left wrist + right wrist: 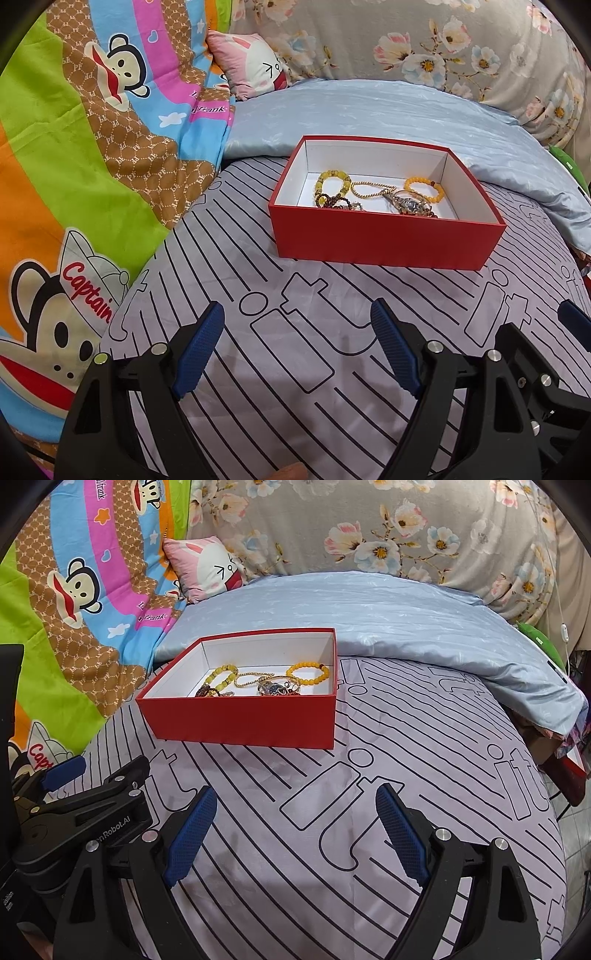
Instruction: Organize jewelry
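Note:
A red box (384,240) with a white inside sits on the striped lilac bed sheet (295,350); it also shows in the right wrist view (243,723). Inside lie a yellow bead bracelet (332,181), an orange bead bracelet (424,188), a gold chain (369,190), a dark bead strand (332,201) and a blue-silver piece (410,205). My left gripper (297,325) is open and empty, hovering over the sheet short of the box. My right gripper (295,808) is open and empty beside it, to the right.
A bright cartoon-monkey quilt (92,166) is piled on the left. A light blue duvet (369,110) lies behind the box, with a pink cushion (251,62) and a floral pillow (443,40) beyond. The bed's edge drops off at the right (569,775).

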`<state>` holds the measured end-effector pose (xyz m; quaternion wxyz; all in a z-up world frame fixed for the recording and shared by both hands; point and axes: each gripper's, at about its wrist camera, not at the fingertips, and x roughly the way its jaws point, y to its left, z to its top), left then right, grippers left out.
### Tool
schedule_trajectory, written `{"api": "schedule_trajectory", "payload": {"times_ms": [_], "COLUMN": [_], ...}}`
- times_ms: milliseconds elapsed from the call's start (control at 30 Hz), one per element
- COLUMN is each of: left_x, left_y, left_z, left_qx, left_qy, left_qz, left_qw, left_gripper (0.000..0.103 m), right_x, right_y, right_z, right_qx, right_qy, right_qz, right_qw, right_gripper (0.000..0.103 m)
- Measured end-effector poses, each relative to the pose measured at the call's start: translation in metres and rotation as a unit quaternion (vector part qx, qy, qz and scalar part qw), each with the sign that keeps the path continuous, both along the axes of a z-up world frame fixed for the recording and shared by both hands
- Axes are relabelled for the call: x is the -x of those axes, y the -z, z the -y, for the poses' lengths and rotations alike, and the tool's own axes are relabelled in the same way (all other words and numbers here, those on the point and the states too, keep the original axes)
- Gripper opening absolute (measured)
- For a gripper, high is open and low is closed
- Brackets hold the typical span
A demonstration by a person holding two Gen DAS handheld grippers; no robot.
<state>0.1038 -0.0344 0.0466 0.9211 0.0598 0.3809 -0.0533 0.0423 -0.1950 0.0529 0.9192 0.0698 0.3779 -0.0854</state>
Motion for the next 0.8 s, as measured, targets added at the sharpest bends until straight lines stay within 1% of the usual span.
{"api": "schedule_trajectory", "payload": {"times_ms": [567, 800], "left_x": [-0.0015, -0.0033], "left_y": [-0.0004, 0.0], "left_z": [0.0029, 0.0016], "left_qx": [-0.002, 0.005], "left_qy": [-0.001, -0.001], "left_qz": [0.001, -0.005], "left_qw": [1.0, 1.0], "left_gripper": [0.077, 0.077], "right_x": [-0.0012, -0.0053], "right_y": [-0.0018, -0.0068], "right_z": [0.0009, 0.0042], "right_qx": [0.001, 0.006], "right_qy": [0.0, 0.0], "right_qz": [0.001, 0.001], "right_qw": [1.0, 1.0], "right_gripper": [0.084, 0.084]}}
